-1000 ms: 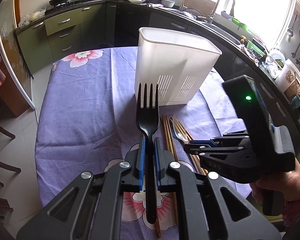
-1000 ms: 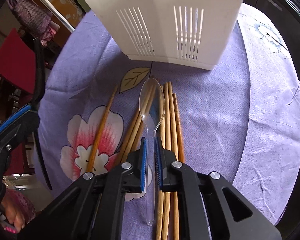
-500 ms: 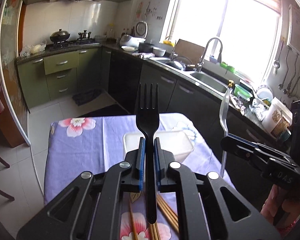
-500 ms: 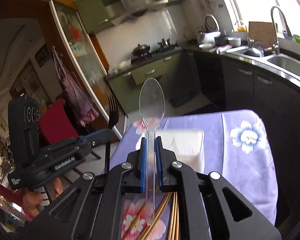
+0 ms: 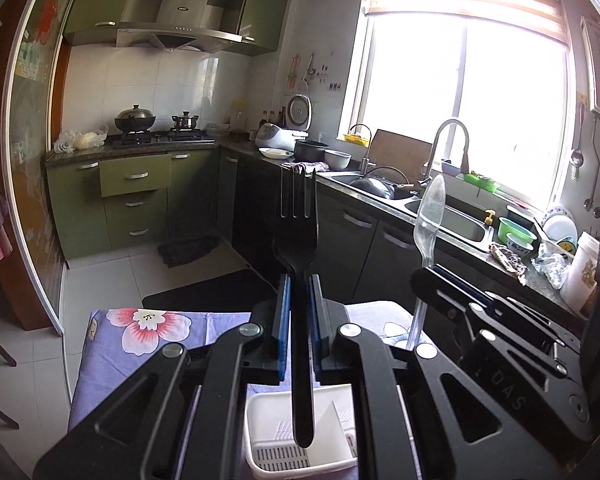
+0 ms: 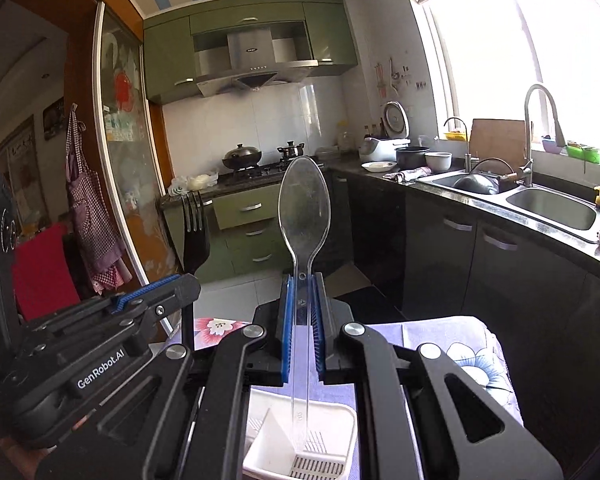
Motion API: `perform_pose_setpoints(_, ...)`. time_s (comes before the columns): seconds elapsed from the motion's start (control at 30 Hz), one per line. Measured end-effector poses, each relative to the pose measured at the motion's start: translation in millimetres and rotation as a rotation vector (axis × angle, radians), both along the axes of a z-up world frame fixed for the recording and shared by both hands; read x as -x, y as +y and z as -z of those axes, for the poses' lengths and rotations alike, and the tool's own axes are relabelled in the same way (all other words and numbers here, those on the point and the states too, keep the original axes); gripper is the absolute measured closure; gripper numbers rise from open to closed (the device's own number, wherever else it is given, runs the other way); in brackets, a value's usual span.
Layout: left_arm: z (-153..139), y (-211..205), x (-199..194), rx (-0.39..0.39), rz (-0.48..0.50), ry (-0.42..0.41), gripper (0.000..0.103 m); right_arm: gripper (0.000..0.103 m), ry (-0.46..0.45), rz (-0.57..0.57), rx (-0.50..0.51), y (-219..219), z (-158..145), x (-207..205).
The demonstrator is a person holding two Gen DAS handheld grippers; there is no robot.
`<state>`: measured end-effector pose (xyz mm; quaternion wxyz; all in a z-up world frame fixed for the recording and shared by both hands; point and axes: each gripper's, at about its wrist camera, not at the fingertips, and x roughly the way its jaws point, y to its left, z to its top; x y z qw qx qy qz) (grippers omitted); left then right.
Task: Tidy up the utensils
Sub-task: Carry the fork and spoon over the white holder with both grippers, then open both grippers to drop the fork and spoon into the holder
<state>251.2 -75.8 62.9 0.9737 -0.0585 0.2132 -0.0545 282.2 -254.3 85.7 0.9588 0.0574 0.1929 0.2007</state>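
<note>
**Fork and spoon held above the utensil holder**

My left gripper [image 5: 298, 308] is clenched on the black fork [image 5: 298, 240]. The neck of the fork sits between the blue pads [image 5: 283, 312], the tines stand upright above the jaws, and the handle end hangs below them, over the open top of the white utensil holder [image 5: 260, 420]. The holder stands on the table with the purple flowered cloth [image 5: 148, 328], and a divider splits it into compartments; I cannot tell which compartment the fork handle is over.

My right gripper [image 6: 300, 316] is clenched on the clear plastic spoon [image 6: 305, 208]. Its stem passes between the blue pads [image 6: 286, 320], the bowl stands upright above the jaws, and the handle tip hangs just over the slotted floor of the holder [image 6: 332, 416], beside the divider.

Both grippers point forward across the kitchen, tilted slightly down, and sit side by side. From the left camera the right gripper [image 5: 440, 276] appears close on the right with its spoon [image 5: 430, 216]; from the right camera the left gripper [image 6: 180, 286] appears close on the left with its fork [image 6: 195, 236].
</note>
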Motion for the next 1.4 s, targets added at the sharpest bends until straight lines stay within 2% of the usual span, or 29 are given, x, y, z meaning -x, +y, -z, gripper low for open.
perform_pose_setpoints(0.23,43,-3,-3,-0.045,0.006,0.074,0.094,0.093,0.023,-0.022,0.038,1,43,13)
perform_pose_setpoints(0.33,50,-3,2,-0.051,0.018,0.095,0.094,0.093,0.03,-0.026,0.052,-2,51,23)
perform_pose_setpoints(0.47,50,-4,15,-0.058,0.035,0.102,0.093,0.089,0.034,-0.026,0.056,-9,54,35)
perform_pose_setpoints(0.53,45,-4,23,-0.061,0.041,0.095,0.088,0.086,0.027,-0.022,0.06,-13,52,46)
perform_pose_setpoints(0.67,32,-1,46,-0.057,0.048,0.083,0.083,0.085,0.006,-0.017,0.045,-27,42,69)
perform_pose_setpoints(0.73,28,2,58,-0.061,0.043,0.095,0.078,0.079,0.005,-0.01,0.045,-37,36,83)
perform_pose_setpoints(0.8,31,5,67,-0.072,0.035,0.145,0.072,0.071,0.028,-0.019,0.051,-45,35,96)
perform_pose_setpoints(0.9,52,10,79,-0.095,0.025,0.286,0.071,0.07,0.097,-0.034,0.106,-51,45,113)
perform_pose_setpoints(1.0,84,15,90,-0.086,0.045,0.451,0.071,0.07,0.217,-0.081,0.171,-54,72,125)
perform_pose_setpoints(1.07,105,19,97,-0.083,0.06,0.533,0.071,0.07,0.296,-0.105,0.198,-58,92,130)
perform_pose_setpoints(1.3,160,16,112,-0.089,0.073,0.71,0.071,0.07,0.507,-0.203,0.231,-55,144,139)
perform_pose_setpoints(1.4,175,13,110,-0.084,0.066,0.768,0.071,0.07,0.54,-0.217,0.248,-49,153,139)
